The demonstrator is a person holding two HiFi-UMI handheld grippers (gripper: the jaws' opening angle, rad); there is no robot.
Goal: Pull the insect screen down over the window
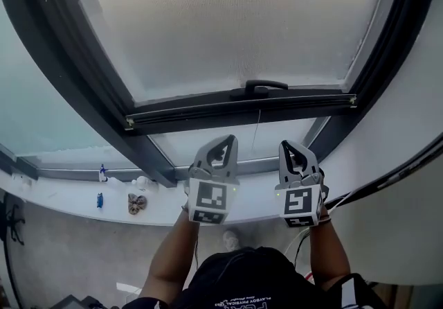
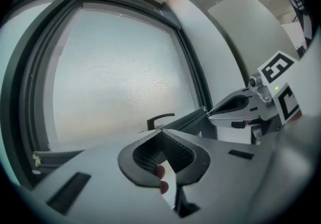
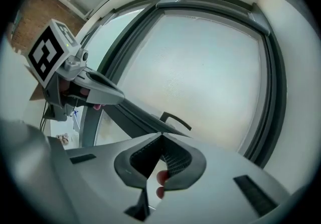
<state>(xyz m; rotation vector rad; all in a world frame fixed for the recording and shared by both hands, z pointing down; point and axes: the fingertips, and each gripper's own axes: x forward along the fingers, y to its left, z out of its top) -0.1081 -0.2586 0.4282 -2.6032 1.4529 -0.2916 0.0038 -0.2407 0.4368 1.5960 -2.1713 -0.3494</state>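
L gripper (image 1: 223, 141) & R gripper (image 1: 291, 147) closed, empty, below screen handle (image 1: 257, 86).

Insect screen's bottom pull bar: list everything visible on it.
The pull bar is a dark, metal-looking rail spanning the window frame, slightly tilted in the head view, with capped ends. A dark lever handle sits just above its middle, and a thin cord hangs below. Whitish mesh lies above it, a strip of bare glass beneath. The left gripper and right gripper, both shut and empty, sit below without touching it.
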